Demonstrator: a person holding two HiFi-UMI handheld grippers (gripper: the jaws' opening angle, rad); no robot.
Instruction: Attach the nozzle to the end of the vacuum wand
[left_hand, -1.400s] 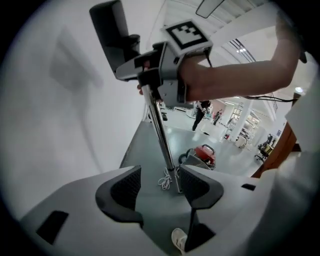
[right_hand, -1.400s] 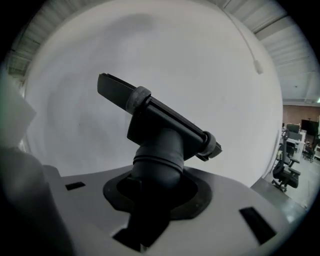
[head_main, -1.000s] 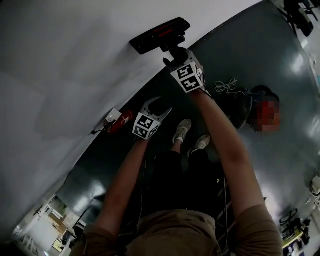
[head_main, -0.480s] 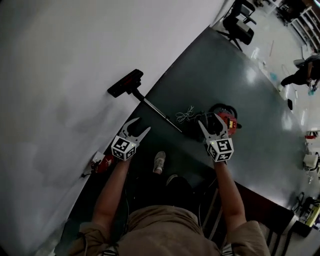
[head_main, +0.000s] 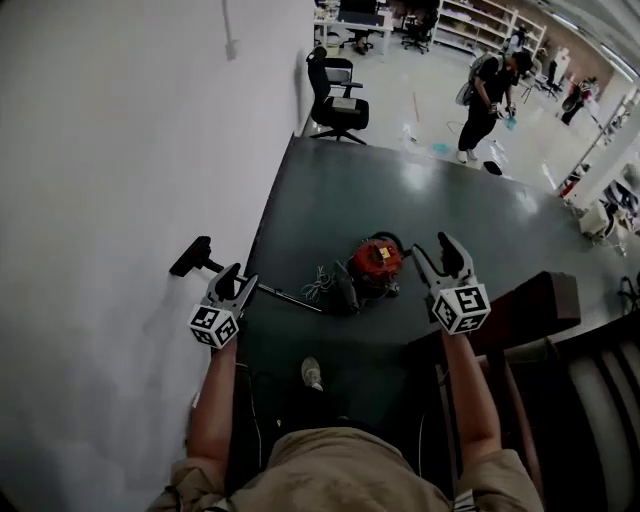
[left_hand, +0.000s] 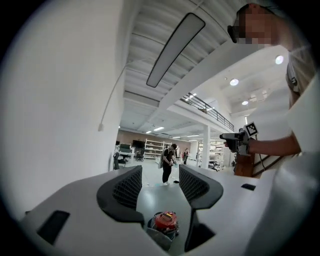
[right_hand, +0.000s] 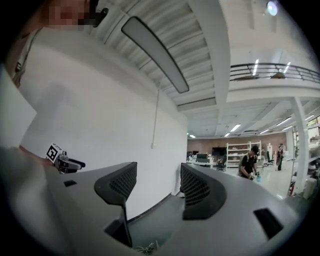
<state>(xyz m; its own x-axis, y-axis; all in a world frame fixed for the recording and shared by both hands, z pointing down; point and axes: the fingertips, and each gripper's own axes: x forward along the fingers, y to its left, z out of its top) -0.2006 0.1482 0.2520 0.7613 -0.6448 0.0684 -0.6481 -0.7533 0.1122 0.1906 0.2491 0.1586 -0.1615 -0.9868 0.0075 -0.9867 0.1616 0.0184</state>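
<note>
Left gripper: held level, high above the floor, left of the red canister. Its jaws are apart and empty.
Right gripper: raised just right of the canister, jaws spread wide, nothing between them.
Canister: sits on the dark floor well below both grippers, and between them in the head view.
Cable: a loose coil just left of the canister.
Wand: thin and flat on the floor. Its long axis runs from the canister's left side toward the white wall.
Nozzle: dark, at the wand's end away from the canister, at the foot of the wall. The left gripper covers the spot where the two would meet, so whether they are joined cannot be told.
Key relation: the nozzle lies left of the canister, in line with the wand. The left hand is the nearer one, though both would likely have to come down.
Beyond the canister: an office chair and a standing person.
</note>
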